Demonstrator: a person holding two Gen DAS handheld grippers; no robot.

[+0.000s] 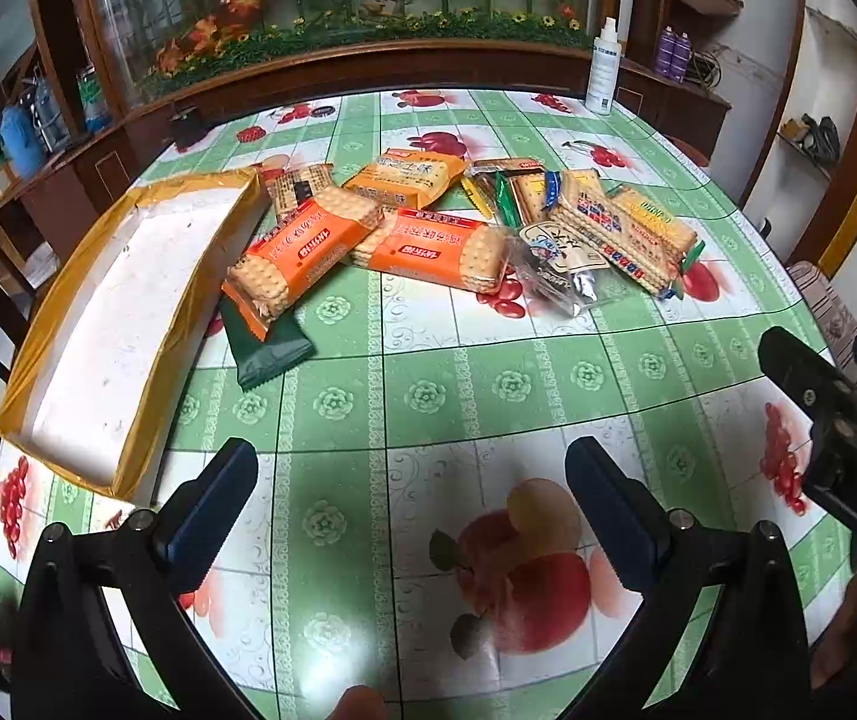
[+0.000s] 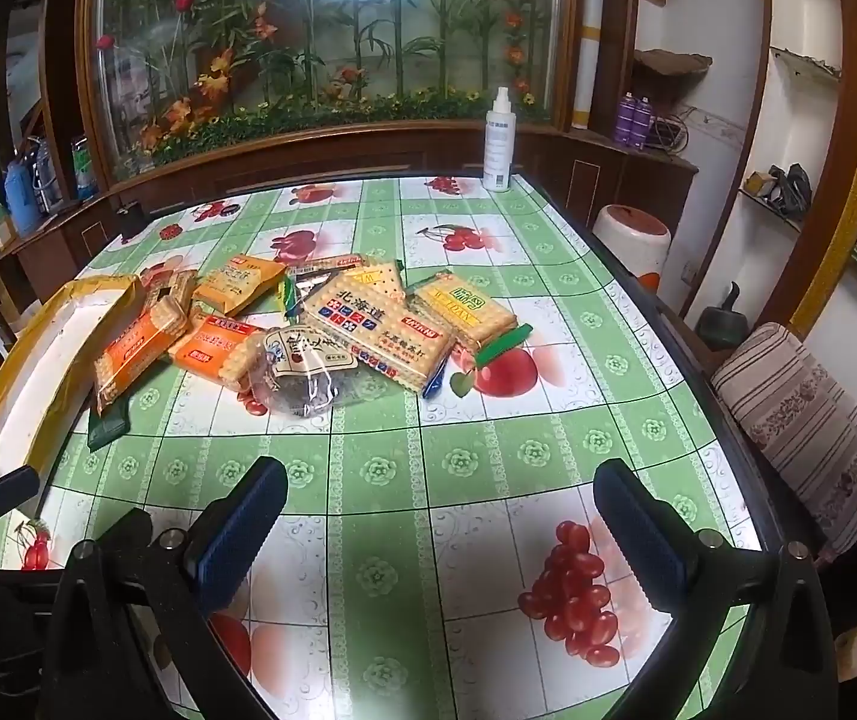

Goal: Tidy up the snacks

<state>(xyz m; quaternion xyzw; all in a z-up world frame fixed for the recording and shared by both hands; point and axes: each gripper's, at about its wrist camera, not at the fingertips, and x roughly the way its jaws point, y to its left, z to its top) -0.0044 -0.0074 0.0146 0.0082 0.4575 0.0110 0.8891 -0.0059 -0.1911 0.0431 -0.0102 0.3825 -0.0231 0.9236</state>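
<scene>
A heap of snack packs lies mid-table: two orange cracker packs (image 1: 302, 258) (image 1: 434, 249), an orange bag (image 1: 404, 177), a dark green pack (image 1: 269, 348), a clear bag (image 2: 302, 372), a white cracker pack (image 2: 380, 318) and a yellow-labelled pack (image 2: 464, 306). A shallow white box with gold edges (image 1: 116, 324) lies left of the heap, and one orange pack leans on its rim. My left gripper (image 1: 410, 516) hovers open over bare tablecloth, nearer than the heap. My right gripper (image 2: 440, 510) is open too, to its right, with nothing between the fingers.
A white spray bottle (image 2: 499, 141) stands at the table's far edge. A striped cushioned seat (image 2: 812, 420) and a red-topped stool (image 2: 632, 240) stand off the right side. A wooden cabinet with flower glass (image 2: 320, 60) runs behind the table.
</scene>
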